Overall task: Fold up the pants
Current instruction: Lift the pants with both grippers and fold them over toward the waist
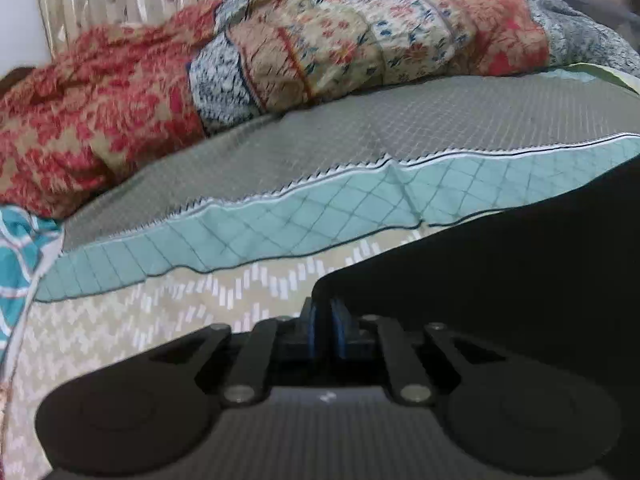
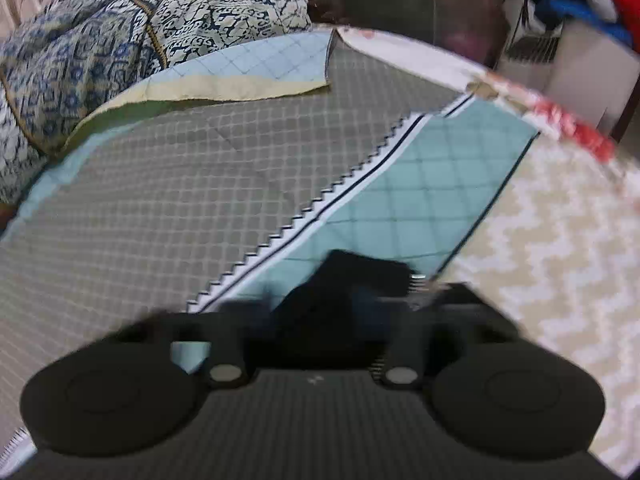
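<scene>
Pants (image 1: 500, 264) pinched by L gripper (image 1: 323, 320), R gripper (image 2: 340, 280), both angled down.

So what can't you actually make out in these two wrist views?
- Black pants: left wrist view shows only a dark mass, cut off by the right edge; no shape, no folds.
- Right tool: motion blur smears its tips and the black cloth there; grip unclear.
- Left tool: tips together; whether cloth is pinched is hidden.
- Shelf clutter: right wrist view, blurred, at the rim.
</scene>
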